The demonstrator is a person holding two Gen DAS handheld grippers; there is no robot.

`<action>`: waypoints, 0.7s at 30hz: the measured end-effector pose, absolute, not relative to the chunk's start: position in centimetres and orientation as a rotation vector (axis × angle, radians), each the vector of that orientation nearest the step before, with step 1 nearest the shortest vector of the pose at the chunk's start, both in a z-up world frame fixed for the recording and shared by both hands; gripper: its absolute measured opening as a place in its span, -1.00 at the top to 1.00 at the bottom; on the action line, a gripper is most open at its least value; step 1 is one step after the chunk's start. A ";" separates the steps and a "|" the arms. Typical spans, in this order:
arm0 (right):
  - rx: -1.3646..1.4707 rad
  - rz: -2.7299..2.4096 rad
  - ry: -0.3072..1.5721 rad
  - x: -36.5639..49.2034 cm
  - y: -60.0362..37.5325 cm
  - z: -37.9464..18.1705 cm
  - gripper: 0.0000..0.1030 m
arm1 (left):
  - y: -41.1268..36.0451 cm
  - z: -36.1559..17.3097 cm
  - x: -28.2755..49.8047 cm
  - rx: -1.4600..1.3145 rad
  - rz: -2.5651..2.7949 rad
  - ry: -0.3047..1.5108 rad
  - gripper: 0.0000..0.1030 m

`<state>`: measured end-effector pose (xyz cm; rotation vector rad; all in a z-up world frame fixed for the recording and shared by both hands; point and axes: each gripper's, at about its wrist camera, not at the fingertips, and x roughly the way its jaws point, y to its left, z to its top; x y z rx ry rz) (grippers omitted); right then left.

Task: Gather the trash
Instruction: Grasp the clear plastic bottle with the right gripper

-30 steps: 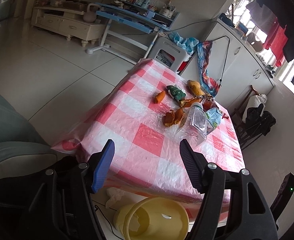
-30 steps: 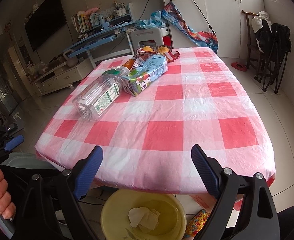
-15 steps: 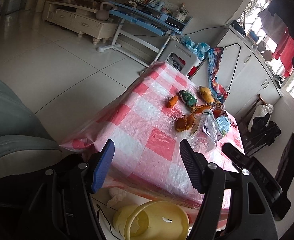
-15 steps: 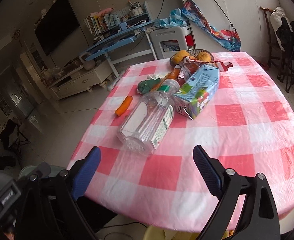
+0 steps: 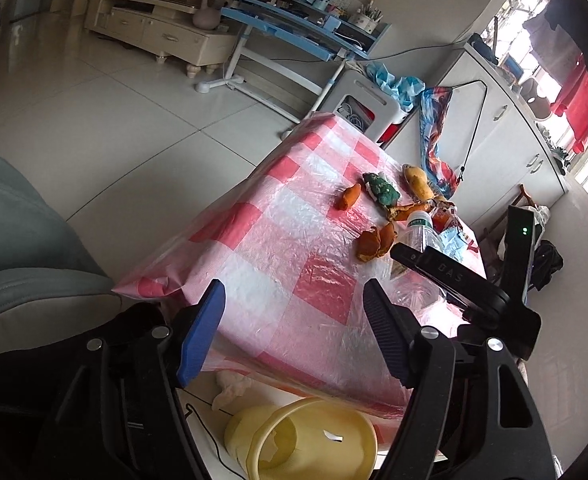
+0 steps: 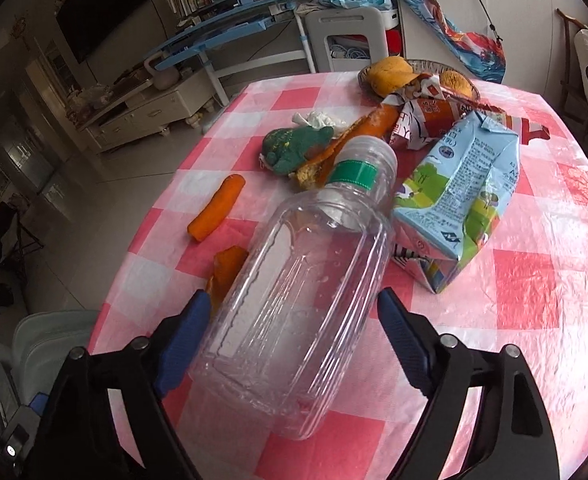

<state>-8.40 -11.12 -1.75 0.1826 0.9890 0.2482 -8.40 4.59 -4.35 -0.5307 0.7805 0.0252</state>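
While most trash lies uncollected on the checked table (image 6: 534, 288), the yellow bin (image 5: 314, 440) below holds only scraps; the right gripper (image 6: 290, 312) is closing around the clear bottle (image 6: 302, 280), not yet clamped, and the left gripper (image 5: 294, 328) hangs released, empty.

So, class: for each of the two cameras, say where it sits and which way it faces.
Left wrist: on the left gripper, angled down past the table edge to the yellow bin; its fingers and the right tool show.
Right wrist: on the right gripper, its jaws closing around the clear bottle, pads not yet pressing.
Shared: bottle, orange peel, milk carton.
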 end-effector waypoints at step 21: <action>0.005 0.351 0.999 -13.2 -16.1 -0.9 -0.30 | -4.1 -5.3 5.6 -0.219 -0.052 0.916 -0.33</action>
